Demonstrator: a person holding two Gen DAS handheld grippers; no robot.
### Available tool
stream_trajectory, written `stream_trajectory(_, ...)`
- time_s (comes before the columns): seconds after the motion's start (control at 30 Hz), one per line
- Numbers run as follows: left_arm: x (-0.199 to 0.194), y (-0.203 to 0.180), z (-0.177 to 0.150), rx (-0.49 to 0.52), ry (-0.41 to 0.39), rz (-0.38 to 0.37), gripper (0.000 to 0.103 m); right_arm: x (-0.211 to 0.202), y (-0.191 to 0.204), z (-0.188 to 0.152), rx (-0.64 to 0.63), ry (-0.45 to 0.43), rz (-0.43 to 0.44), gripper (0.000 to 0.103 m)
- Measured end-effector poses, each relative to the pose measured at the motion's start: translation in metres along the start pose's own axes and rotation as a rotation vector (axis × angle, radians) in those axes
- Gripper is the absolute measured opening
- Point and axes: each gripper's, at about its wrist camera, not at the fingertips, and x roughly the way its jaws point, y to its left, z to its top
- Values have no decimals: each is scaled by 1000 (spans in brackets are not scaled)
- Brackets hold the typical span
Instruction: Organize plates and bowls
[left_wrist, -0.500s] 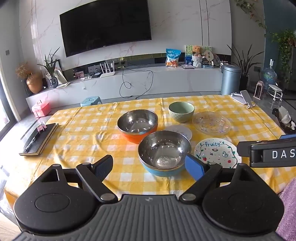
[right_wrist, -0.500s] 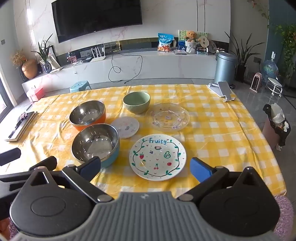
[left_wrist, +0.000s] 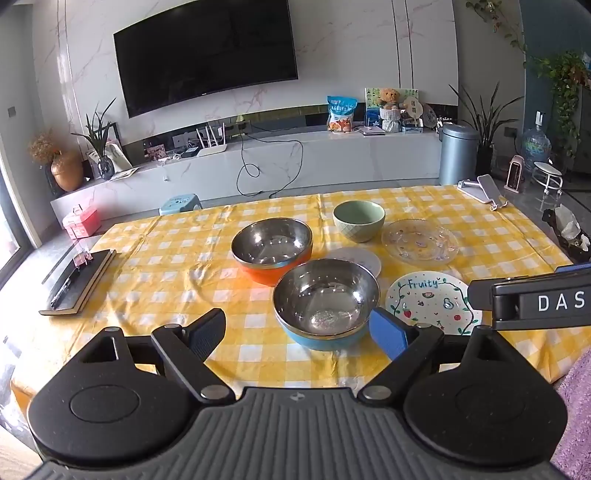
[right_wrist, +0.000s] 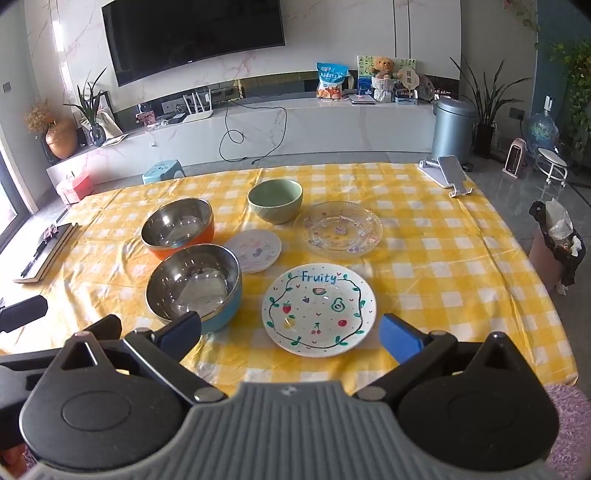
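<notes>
With your left gripper (left_wrist: 297, 332) and right gripper (right_wrist: 290, 332) both spread wide and empty, the blue steel bowl (right_wrist: 194, 286) and Fruity plate (right_wrist: 319, 308) near the table's near edge could, I judge, skid off the yellow tablecloth (right_wrist: 443, 258) if nudged.

A white marble-veined wall (left_wrist: 369, 55) is seen at the back, with a large dark television (left_wrist: 207, 51) mounted on it. Below it a long white console (left_wrist: 295, 166) is run along the wall. The table (right_wrist: 443, 258) is covered by a yellow checked cloth. A grey bin (left_wrist: 458, 153) and potted plants (left_wrist: 484, 122) are placed at the right. Daylight is reflected off the glossy grey floor (right_wrist: 517, 184).
</notes>
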Motion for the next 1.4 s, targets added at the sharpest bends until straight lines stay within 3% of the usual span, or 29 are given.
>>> stream_trajectory(1.4, -4, -1, 2, 8, -17, 12, 103, 0, -4, 3, 7, -2, -1, 101)
